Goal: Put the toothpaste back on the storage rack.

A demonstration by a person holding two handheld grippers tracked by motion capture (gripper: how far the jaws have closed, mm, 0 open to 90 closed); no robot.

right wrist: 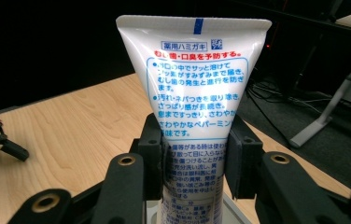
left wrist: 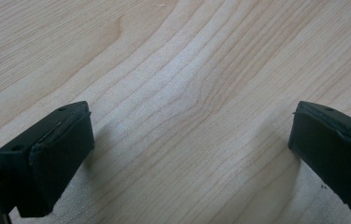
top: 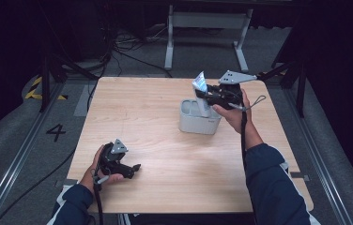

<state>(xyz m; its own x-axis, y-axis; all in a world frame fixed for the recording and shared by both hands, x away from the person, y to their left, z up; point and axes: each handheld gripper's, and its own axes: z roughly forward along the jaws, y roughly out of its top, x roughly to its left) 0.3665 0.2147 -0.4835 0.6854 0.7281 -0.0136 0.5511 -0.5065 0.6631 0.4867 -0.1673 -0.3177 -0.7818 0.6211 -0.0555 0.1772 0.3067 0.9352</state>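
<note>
The right tongs (right wrist: 193, 161) pinch a toothpaste tube (right wrist: 193, 93) upright, its lower end in the grey holder (top: 199, 123) at two o'clock on the desk (top: 165, 154). Squeezed off-centre, it could tilt and tip the holder. The left tongs (left wrist: 187, 154) rest spread at seven o'clock.

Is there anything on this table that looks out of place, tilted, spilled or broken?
Nothing stands out. The white tube is intact, clamped upright in the right hand-held gripper with its lower end in the grey holder, which stands square on the table. No spill shows. The left hand-held gripper is open over bare wood.
</note>
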